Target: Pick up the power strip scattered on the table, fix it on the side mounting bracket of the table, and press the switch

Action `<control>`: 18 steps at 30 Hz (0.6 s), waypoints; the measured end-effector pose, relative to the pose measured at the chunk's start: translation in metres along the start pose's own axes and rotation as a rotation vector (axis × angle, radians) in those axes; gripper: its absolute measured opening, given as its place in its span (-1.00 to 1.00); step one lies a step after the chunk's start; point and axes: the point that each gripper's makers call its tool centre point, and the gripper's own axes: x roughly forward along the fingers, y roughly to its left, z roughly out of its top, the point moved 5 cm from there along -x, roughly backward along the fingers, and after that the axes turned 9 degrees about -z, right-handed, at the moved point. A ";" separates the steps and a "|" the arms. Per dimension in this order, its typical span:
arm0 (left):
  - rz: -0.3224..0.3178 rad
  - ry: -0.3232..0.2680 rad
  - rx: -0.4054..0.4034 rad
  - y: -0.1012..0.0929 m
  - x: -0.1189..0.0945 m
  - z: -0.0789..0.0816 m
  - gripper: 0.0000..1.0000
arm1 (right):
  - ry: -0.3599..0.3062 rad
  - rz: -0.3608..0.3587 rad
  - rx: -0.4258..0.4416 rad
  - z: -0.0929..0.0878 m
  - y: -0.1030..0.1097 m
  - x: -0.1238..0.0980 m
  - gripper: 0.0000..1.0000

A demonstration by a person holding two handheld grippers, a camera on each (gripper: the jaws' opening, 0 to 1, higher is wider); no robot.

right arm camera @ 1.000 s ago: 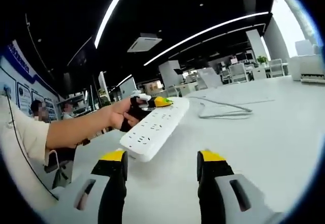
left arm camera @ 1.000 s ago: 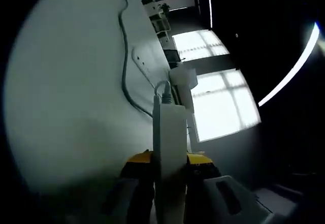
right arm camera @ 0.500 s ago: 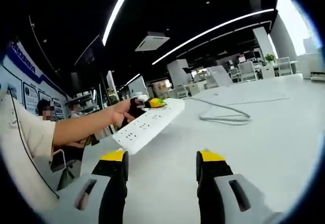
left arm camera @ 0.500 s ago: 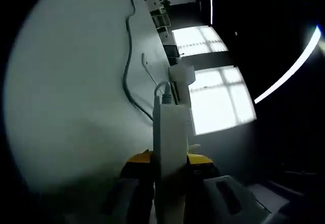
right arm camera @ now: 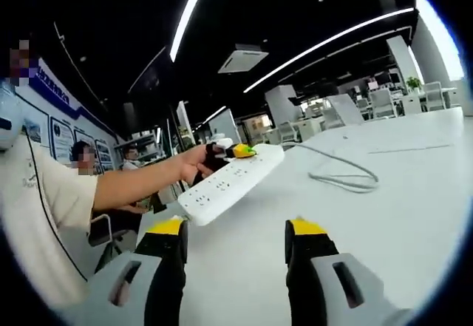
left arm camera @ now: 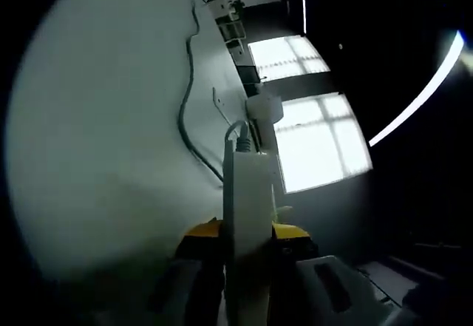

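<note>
Since a second ago, little is changed: the power strip (left arm camera: 247,215) is kept clamped between the left gripper (left arm camera: 246,231) fingers and held above the white tabletop (right arm camera: 399,215), its grey cable (right arm camera: 344,174) trailing across it. The right gripper (right arm camera: 235,231) fingers are spread apart, empty, near the strip's free end.

Dark open-plan office with ceiling light strips (right arm camera: 325,43), bright windows (left arm camera: 325,145), white chairs (right arm camera: 383,103), blue-lettered wall (right arm camera: 55,93).

Bright windows (left arm camera: 318,141) beyond the table edge; white chairs (right arm camera: 384,103), ceiling light strips (right arm camera: 329,43), wall posters (right arm camera: 59,130).
</note>
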 end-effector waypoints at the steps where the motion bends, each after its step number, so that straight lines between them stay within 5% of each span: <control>1: -0.009 -0.002 -0.006 0.000 -0.001 -0.001 -0.48 | 0.003 0.015 0.005 -0.001 0.003 0.002 -0.02; 6: -0.013 0.005 -0.006 -0.002 -0.007 -0.011 -0.48 | 0.026 0.033 -0.013 -0.005 0.010 0.009 -0.02; 8: -0.013 0.003 -0.006 -0.007 -0.009 -0.027 -0.48 | 0.031 0.040 -0.020 -0.005 0.013 0.010 -0.02; 18: -0.039 0.002 -0.008 -0.014 -0.028 -0.036 -0.48 | 0.049 0.069 -0.019 -0.012 0.032 0.023 -0.02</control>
